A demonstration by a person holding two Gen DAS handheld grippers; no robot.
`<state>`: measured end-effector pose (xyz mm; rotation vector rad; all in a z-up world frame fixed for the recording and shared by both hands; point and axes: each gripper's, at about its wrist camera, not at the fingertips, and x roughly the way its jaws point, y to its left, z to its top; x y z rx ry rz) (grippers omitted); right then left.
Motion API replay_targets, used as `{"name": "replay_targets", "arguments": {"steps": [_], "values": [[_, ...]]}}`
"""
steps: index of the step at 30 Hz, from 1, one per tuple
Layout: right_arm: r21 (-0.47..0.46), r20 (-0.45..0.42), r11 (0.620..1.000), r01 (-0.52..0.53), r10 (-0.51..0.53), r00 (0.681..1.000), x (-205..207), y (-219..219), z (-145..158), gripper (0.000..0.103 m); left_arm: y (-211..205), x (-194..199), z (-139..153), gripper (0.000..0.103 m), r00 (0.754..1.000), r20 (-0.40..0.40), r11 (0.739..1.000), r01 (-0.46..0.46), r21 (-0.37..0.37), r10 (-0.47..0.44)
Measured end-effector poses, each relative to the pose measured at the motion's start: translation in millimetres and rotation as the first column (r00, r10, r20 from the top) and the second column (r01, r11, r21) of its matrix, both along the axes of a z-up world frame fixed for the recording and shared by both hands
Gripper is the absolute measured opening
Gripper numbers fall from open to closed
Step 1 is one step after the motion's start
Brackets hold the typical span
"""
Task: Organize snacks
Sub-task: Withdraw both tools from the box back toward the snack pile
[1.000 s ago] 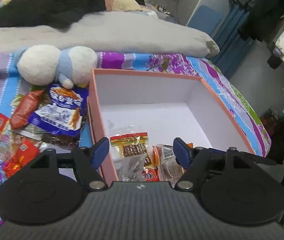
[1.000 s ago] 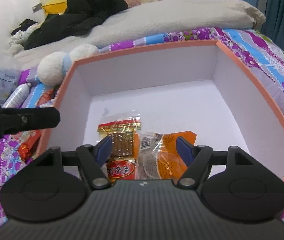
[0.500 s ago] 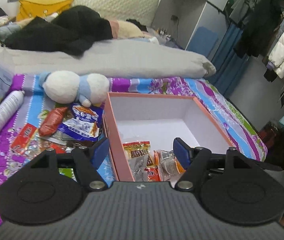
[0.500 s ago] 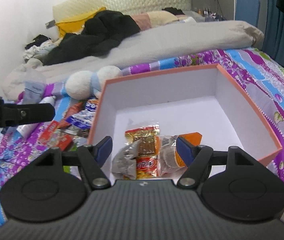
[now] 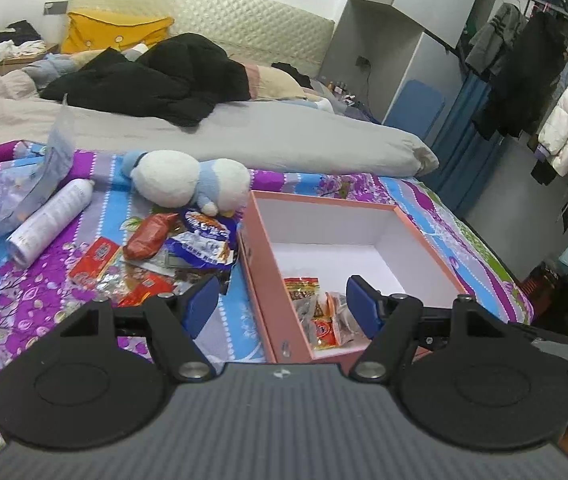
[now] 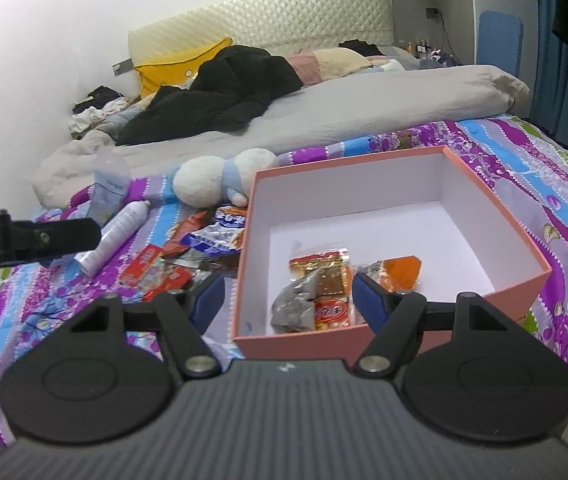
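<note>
A pink box (image 5: 423, 236) with a white inside sits on the patterned bedspread; it also shows in the right wrist view (image 6: 495, 208). Several snack packets (image 6: 321, 284) lie in its near corner, also seen in the left wrist view (image 5: 319, 308). A pile of loose snacks (image 5: 172, 248) lies left of the box, with a blue bag (image 6: 224, 232) and red packets (image 6: 144, 264). My left gripper (image 5: 282, 308) is open and empty, held back above the box's near left corner. My right gripper (image 6: 287, 292) is open and empty, above the box's near edge.
A white and blue plush toy (image 5: 188, 180) lies behind the snack pile. A white spray can (image 5: 50, 220) and a clear plastic bag (image 5: 16, 188) lie at left. Grey duvet (image 5: 264, 132) and black clothes (image 5: 156, 80) cover the far bed. The left gripper's arm (image 6: 28, 236) crosses the right view.
Both grippers have pulled back and up from the box, so more of the bed and snack pile shows. Both stay open and empty. The packets in the box have not moved.
</note>
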<state>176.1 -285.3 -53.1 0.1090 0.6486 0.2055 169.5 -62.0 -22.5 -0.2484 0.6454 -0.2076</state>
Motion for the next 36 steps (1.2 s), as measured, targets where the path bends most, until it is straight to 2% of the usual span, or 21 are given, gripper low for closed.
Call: {"name": "replay_targets", "arguments": {"steps": [12,20,27,36], "values": [[-0.002,0.035,0.997,-0.074,0.074,0.997,-27,28,6,0.072,32,-46,1,0.075,0.998,0.021,0.998,-0.055,-0.011,0.055],[0.011,0.038,0.994,-0.111,0.110,0.993,-40,42,3,0.072,48,-61,-4,0.075,0.996,0.007,0.996,-0.087,-0.016,0.087],[-0.002,0.026,0.992,-0.126,0.126,0.992,-37,49,-1,0.072,48,-57,-10,0.075,0.997,0.000,0.997,-0.071,-0.005,0.071],[-0.023,0.003,0.987,-0.162,0.162,0.987,-12,63,-8,0.072,60,-26,-29,0.075,0.995,-0.048,0.996,-0.090,-0.006,0.089]]}}
